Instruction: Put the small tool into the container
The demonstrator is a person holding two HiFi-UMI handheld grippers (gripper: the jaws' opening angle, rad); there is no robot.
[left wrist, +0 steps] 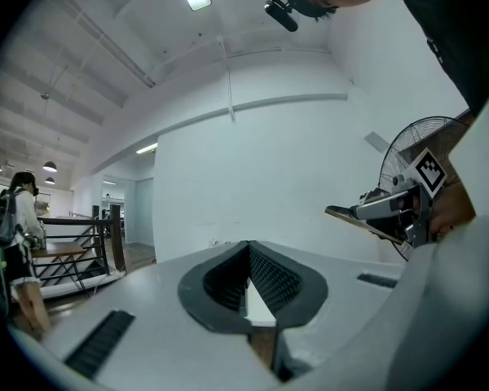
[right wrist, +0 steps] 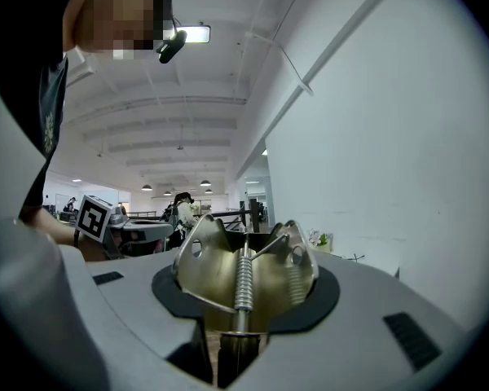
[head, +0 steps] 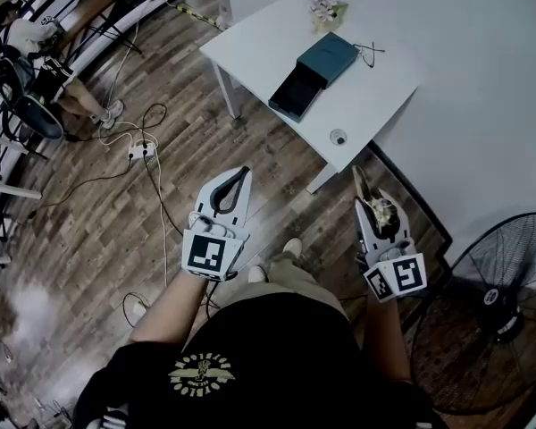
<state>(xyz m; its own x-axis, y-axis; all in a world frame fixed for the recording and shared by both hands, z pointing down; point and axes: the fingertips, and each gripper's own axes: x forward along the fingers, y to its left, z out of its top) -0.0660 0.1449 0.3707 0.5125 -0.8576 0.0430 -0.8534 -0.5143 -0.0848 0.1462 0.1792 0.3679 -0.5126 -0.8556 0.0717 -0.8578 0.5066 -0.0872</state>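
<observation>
- The left tongs (left wrist: 247,249) are clenched, tips together, with nothing between them. They point level, out over the wooden floor (head: 116,231).
- The right tongs (right wrist: 246,296) grasp the small tool (right wrist: 216,267), a brass-coloured metal clip with a coiled spring down its middle. Its two flared wings stick out past the tips.
- In the head view the two tongs are side by side in front of the person, well apart from each other. Both are short of the white worktop (head: 375,96).
- The container (head: 327,58), a dark teal box, lies on the worktop, well apart from the tool. A darker flat part (head: 296,91) touches its near end.
- A small round object (head: 339,137) sits near the worktop's front edge, and a pale bunch of flowers (head: 324,9) sits at its far side.
- A floor fan (head: 505,311) stands to the person's right by the wall.
- Cables and a power strip (head: 141,150) lie on the floor to the left.
</observation>
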